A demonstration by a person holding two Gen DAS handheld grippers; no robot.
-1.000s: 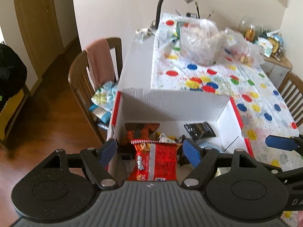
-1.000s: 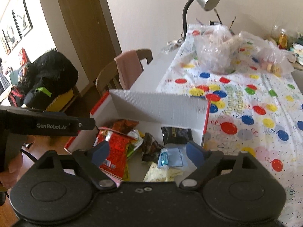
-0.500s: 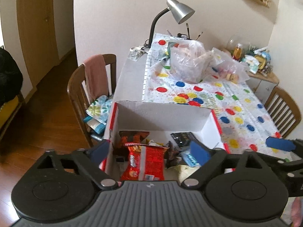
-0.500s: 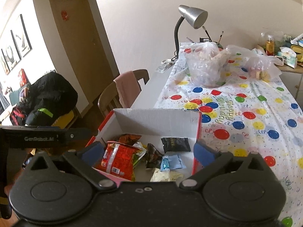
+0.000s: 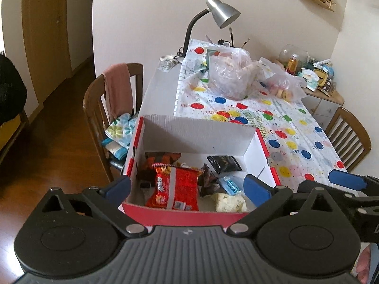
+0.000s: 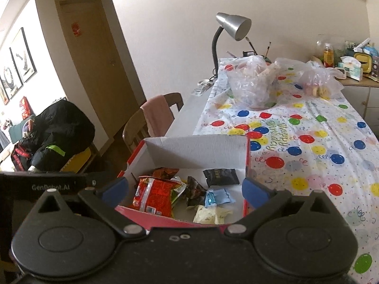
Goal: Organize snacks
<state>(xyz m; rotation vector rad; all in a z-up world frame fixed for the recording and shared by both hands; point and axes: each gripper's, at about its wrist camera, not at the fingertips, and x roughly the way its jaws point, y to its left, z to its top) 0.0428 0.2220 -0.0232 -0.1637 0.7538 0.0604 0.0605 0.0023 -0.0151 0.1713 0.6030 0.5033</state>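
- A red-and-white cardboard box sits at the near left corner of a dining table, its far flap standing upright; it holds the snacks.
- Inside the box, a red snack bag lies at about 7 o'clock, flat against the near wall, with an orange-brown packet just behind it.
- A black sachet rests at 1 o'clock on the box floor; a crumpled dark wrapper lies in the middle, with a blue packet and a pale yellow packet toward 5 o'clock.
- The left gripper hovers above the near edge of the box, its blue-padded fingers spread wide and holding nothing.
- The right gripper hangs over the same edge from the right, released and empty as well.
- A balloon-print tablecloth covers the table beyond the box, at 12 to 2 o'clock.
- Two clear plastic bags stand at the far end, beside a silver desk lamp.
- A wooden chair draped with a pink towel stands at 10 o'clock.
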